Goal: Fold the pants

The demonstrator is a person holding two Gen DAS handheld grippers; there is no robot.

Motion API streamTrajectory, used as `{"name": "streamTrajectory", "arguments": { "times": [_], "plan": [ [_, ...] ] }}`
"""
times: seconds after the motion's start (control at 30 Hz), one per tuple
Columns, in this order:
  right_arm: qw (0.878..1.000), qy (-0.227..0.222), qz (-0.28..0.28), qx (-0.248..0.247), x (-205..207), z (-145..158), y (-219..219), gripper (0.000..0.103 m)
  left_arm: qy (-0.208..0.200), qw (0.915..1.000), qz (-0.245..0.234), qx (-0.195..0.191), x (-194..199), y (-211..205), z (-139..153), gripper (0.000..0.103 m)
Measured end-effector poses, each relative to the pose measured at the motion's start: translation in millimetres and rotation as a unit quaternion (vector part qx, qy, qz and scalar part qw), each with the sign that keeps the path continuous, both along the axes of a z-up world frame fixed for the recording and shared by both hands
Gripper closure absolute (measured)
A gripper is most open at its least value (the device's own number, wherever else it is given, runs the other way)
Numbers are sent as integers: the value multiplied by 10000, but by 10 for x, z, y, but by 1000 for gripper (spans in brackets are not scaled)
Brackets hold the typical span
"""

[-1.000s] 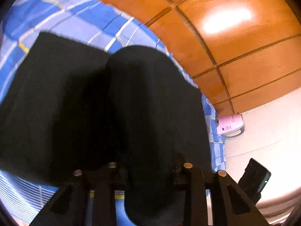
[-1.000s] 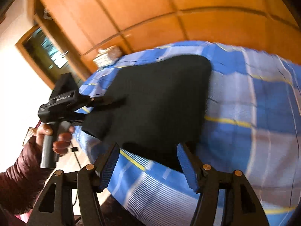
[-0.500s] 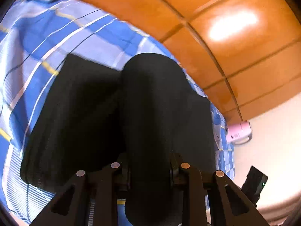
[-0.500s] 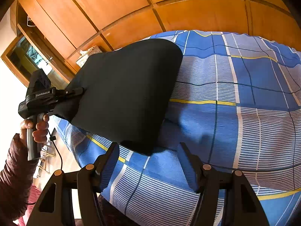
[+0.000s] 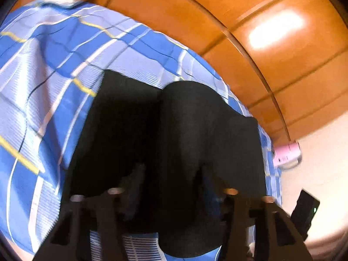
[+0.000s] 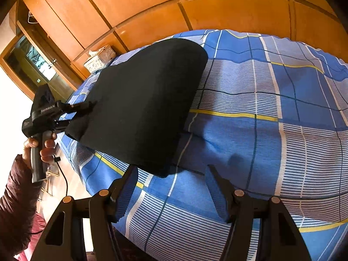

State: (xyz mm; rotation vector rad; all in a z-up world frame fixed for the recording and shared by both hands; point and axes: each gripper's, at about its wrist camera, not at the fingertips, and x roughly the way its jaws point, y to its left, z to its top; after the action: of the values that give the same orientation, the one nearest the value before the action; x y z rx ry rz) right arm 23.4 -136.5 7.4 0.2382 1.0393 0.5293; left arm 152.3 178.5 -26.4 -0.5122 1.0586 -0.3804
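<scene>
Black pants (image 6: 143, 104) lie folded on the blue checked bed cover (image 6: 261, 130). My left gripper (image 5: 171, 174) is shut on a thick fold of the pants (image 5: 195, 130), which bulges up between its fingers. From the right wrist view, the left gripper (image 6: 87, 108) pinches the pants' left edge, slightly lifted off the bed. My right gripper (image 6: 171, 174) is open just above the cover, with the pants' near corner right in front of its fingers and nothing between them.
An orange wooden wardrobe (image 6: 195, 10) runs behind the bed. A tissue box (image 6: 100, 58) sits at the bed's far left corner. A person's hand (image 6: 41, 145) in a dark red sleeve holds the left gripper's handle. A pink object (image 5: 287, 154) hangs beyond the bed's edge.
The left gripper has shifted sideways with the pants' edge still pinched, so more of the bed cover shows on its left. The right gripper stays open near the pants' corner.
</scene>
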Motion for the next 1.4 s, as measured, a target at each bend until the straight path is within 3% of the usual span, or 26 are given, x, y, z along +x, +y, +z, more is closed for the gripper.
{"name": "streamTrajectory", "arguments": {
  "times": [0.23, 0.43, 0.5, 0.63, 0.77, 0.83, 0.9, 0.97, 1.0, 1.03, 1.07, 1.13, 1.33, 1.4],
  "plan": [
    [9999, -42, 41, -85, 48, 49, 96, 38, -487, 9988, -21, 108, -3, 74, 172, 81],
    [9999, -41, 123, 57, 120, 82, 162, 39, -32, 9989, 234, 402, 28, 288, -113, 81],
    [9997, -5, 149, 202, 181, 89, 218, 39, 31, 9991, 353, 251, 18, 328, -157, 81],
    [9971, 66, 127, 744, 276, 146, 249, 39, -433, 9988, 214, -122, -118, 315, 127, 82],
    [9915, 226, -36, 1279, 373, 137, 91, 38, -765, 9957, 460, -232, -168, 484, 330, 82],
    [9912, 248, -180, 1284, 409, 126, 34, 38, -625, 9967, 521, -6, -114, 593, 246, 82],
    [9925, 226, -292, 1168, 453, 100, -5, 38, -254, 9982, 549, -44, -58, 665, 40, 82],
    [9930, 288, -323, 1100, 521, 53, 11, 38, 57, 9973, 711, 157, -25, 702, -178, 78],
    [9929, 312, -316, 1100, 548, 38, 28, 38, 80, 9972, 742, 78, -27, 726, -222, 76],
    [9929, 332, -293, 1101, 582, 19, 56, 38, 88, 9969, 776, 9, -37, 747, -239, 68],
    [9932, 348, -255, 1084, 620, 0, 103, 38, 132, 9960, 886, -39, -42, 789, -252, 50],
    [9938, 367, -156, 1041, 687, -41, 204, 38, 113, 9929, 1167, 210, -76, 868, -233, 33],
    [9941, 419, 112, 996, 818, -115, 426, 36, 10, 9933, 1069, 437, -71, 863, -236, 30],
    [9944, 408, 181, 954, 849, -127, 470, 35, 82, 9951, 923, 335, -22, 841, -292, 35]
  ]
}}
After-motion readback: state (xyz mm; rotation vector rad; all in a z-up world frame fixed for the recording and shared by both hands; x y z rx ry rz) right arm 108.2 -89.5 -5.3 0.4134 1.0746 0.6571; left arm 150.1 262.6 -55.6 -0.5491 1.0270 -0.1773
